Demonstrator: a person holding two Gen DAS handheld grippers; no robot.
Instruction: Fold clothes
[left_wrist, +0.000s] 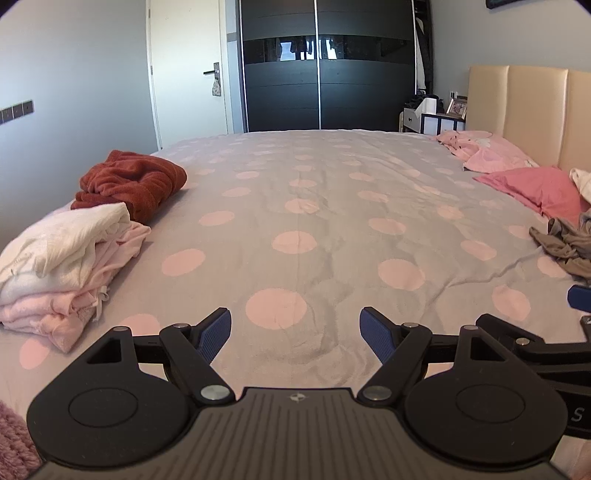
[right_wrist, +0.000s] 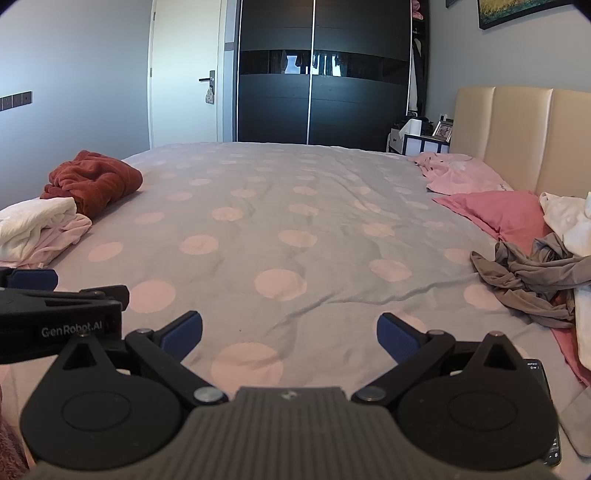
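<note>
My left gripper (left_wrist: 295, 334) is open and empty, low over the grey bedspread with pink dots (left_wrist: 295, 206). My right gripper (right_wrist: 289, 338) is open and empty beside it, over the same bedspread (right_wrist: 280, 206). A folded stack of white and pale pink clothes (left_wrist: 62, 262) lies at the left, also in the right wrist view (right_wrist: 37, 229). A rust-red garment (left_wrist: 133, 181) lies bunched behind it, also in the right wrist view (right_wrist: 94, 181). A crumpled grey garment (right_wrist: 532, 280) lies at the right, with white cloth (right_wrist: 569, 221) behind it; the grey one shows in the left wrist view (left_wrist: 565, 245).
Pink pillows (right_wrist: 491, 210) lie against the beige headboard (right_wrist: 517, 136) at the right. A phone (right_wrist: 546, 406) lies on the bed near my right gripper. A dark wardrobe (left_wrist: 325, 74), a white door (left_wrist: 188, 66) and a bedside table (left_wrist: 432, 118) stand beyond the bed.
</note>
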